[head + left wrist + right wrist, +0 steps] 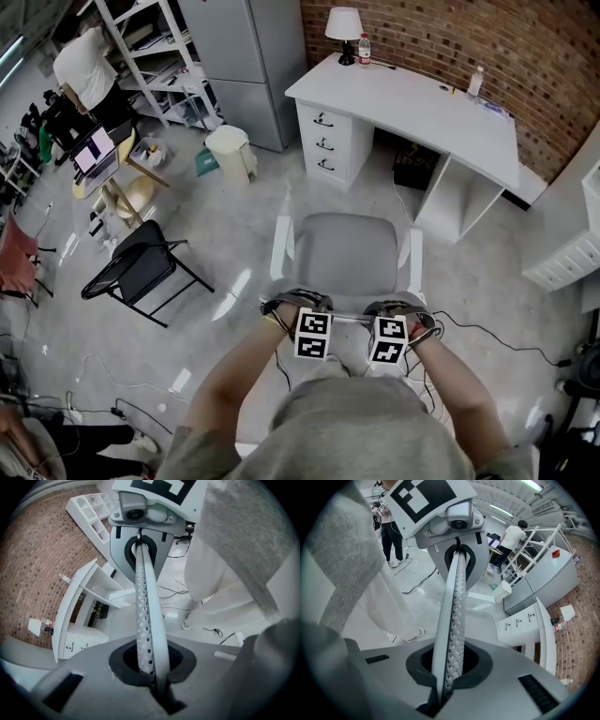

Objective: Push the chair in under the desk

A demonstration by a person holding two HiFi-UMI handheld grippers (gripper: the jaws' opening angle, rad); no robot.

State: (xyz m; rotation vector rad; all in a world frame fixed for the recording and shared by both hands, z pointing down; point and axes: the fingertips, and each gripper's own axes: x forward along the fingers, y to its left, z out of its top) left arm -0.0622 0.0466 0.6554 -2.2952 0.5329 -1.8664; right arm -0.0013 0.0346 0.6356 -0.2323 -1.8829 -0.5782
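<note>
Chair (345, 251): grey seat, white frame, on floor (239, 234), well apart from white counter (422, 112). Seat faces kneehole (410, 171); not yet under.

Backrest top edge (143, 597): thin, perforated; we read it as push handle.

Left claw (152, 679), right claw (446, 681): both clamped tight on that edge, either side of its middle. We judge paired grip keeps push straight and prevents swivel.
</note>
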